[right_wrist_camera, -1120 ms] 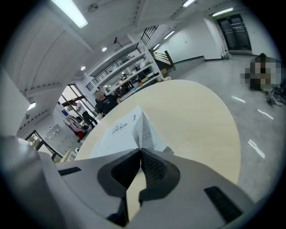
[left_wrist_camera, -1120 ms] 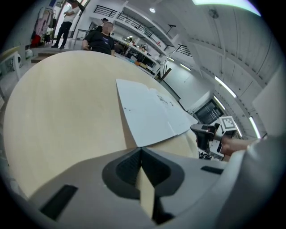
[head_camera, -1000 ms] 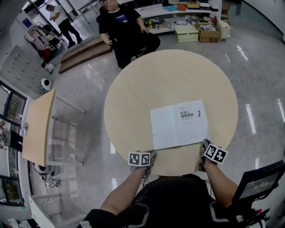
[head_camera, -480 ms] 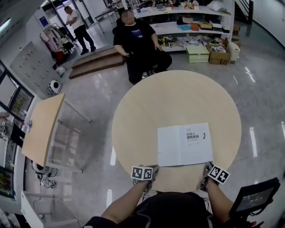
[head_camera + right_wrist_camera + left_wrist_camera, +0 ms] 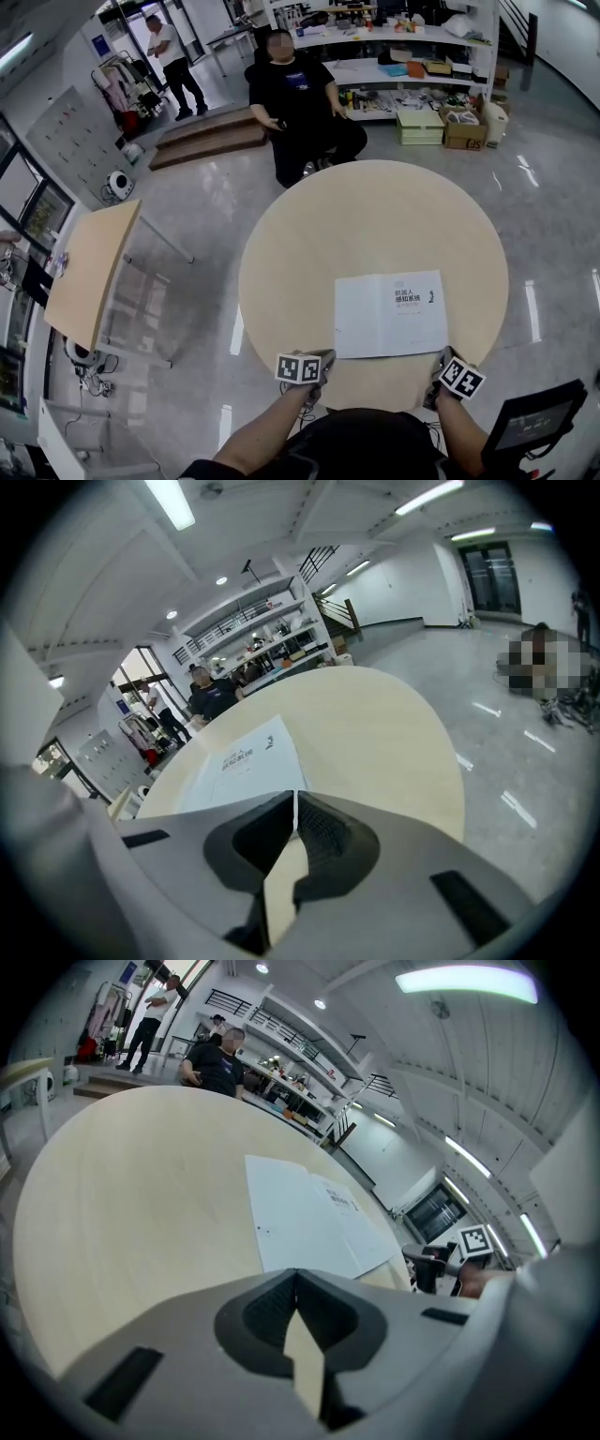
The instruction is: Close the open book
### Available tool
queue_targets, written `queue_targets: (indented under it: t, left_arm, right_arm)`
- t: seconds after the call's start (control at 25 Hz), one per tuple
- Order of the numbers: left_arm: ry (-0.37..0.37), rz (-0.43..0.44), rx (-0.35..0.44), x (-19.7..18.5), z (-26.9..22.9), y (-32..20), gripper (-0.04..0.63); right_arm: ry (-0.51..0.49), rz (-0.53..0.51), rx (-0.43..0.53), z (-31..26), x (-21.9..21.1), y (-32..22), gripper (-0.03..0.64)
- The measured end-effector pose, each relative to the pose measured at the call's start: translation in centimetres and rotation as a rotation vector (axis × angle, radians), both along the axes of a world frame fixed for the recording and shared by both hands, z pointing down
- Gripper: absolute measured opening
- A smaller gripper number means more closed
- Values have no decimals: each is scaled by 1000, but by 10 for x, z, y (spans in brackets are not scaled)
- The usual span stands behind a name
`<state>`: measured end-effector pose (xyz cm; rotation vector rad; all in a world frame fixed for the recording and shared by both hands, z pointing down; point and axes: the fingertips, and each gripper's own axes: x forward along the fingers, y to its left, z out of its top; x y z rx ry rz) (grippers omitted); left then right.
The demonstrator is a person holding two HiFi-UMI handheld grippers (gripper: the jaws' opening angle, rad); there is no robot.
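Observation:
The open book [image 5: 390,314] lies flat on the round wooden table [image 5: 375,216], its white pages up and printed title lines on the right-hand page. It also shows in the left gripper view, book [image 5: 309,1218], and in the right gripper view, book [image 5: 244,766]. My left gripper [image 5: 322,359] sits at the table's near edge, just left of the book's near left corner, jaws shut and empty [image 5: 296,1274]. My right gripper [image 5: 441,364] is by the near right corner, also shut on nothing [image 5: 296,795]. Neither gripper touches a page.
A person in black sits [image 5: 298,94] beyond the table's far edge, and another person [image 5: 169,52] stands further back left. A smaller wooden table [image 5: 89,272] stands to the left. Shelves and cardboard boxes [image 5: 441,127] line the far wall. A black chair part [image 5: 534,422] is at my right.
The head view has tilted up, so the table and book sit lower in the picture. Both grippers have stayed shut by the book's near corners.

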<state>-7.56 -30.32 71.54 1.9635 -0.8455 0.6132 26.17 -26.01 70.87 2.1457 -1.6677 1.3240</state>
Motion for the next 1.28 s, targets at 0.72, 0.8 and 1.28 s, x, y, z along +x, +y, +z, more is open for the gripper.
queue_targets:
  t: [0.72, 0.8, 1.28]
  left_arm:
    - [14, -97, 33, -15, -12, 8, -11]
    - [10, -102, 32, -19, -15, 15, -11]
    - [-2, -118, 19, -26, -12, 33, -11]
  right_arm:
    - [209, -759, 104, -41, -154, -53, 43]
    - [233, -831, 101, -41, -172, -48, 59]
    - [519, -1247, 98, -21, -237, -27, 126]
